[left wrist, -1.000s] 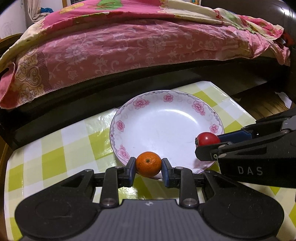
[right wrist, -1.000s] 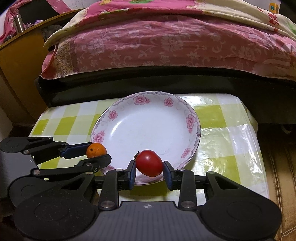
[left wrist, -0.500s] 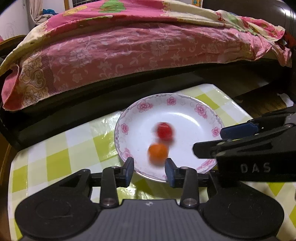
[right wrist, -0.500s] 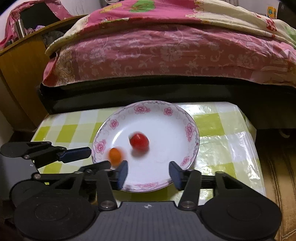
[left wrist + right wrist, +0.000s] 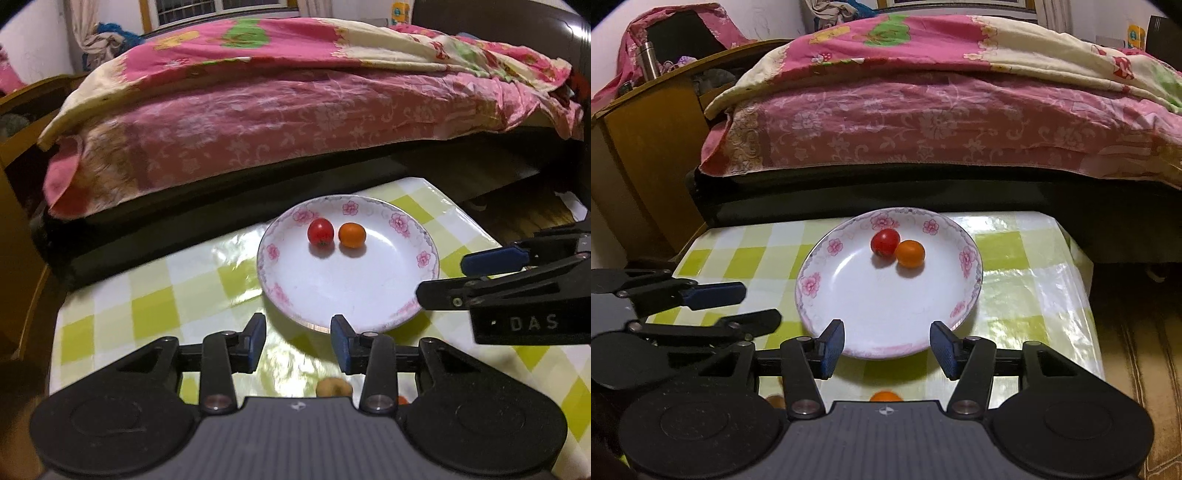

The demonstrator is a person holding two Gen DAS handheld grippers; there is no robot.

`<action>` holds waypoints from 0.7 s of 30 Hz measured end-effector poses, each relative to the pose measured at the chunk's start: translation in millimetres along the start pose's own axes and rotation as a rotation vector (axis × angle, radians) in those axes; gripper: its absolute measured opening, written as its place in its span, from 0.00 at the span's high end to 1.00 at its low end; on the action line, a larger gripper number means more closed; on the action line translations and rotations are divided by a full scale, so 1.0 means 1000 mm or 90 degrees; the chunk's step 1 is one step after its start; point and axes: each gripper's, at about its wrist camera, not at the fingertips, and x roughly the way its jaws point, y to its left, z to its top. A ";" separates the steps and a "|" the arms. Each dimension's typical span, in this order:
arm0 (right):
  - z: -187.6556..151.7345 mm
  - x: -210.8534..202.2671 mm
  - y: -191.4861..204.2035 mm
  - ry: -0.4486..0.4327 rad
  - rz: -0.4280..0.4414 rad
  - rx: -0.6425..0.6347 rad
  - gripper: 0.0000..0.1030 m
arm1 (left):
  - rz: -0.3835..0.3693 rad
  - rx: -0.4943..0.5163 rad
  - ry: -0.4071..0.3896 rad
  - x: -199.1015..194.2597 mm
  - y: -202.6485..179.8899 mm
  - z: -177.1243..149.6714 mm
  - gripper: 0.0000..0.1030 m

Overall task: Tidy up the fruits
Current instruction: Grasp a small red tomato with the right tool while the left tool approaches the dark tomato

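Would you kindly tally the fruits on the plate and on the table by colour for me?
Red, on the plate: 1, the tomato
Orange, on the plate: 1, the small orange
Orange, on the table near the camera: 1
Tan, on the table near the camera: 1
Total: 4 clearly visible

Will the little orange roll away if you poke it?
Probably: the orange looks round and smooth, lying loose on the plate. The raised rim would likely keep it in. The tomato seems to touch it, so that might roll too.
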 end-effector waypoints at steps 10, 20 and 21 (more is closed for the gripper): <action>-0.030 -0.035 0.022 0.008 -0.011 -0.024 0.53 | -0.012 -0.006 0.018 -0.042 0.008 -0.039 0.54; -0.062 -0.053 0.049 0.058 0.003 -0.057 0.48 | -0.044 0.019 0.064 -0.049 0.015 -0.081 0.53; -0.063 -0.050 0.050 0.061 0.008 -0.052 0.48 | -0.044 0.025 0.069 -0.046 0.013 -0.084 0.53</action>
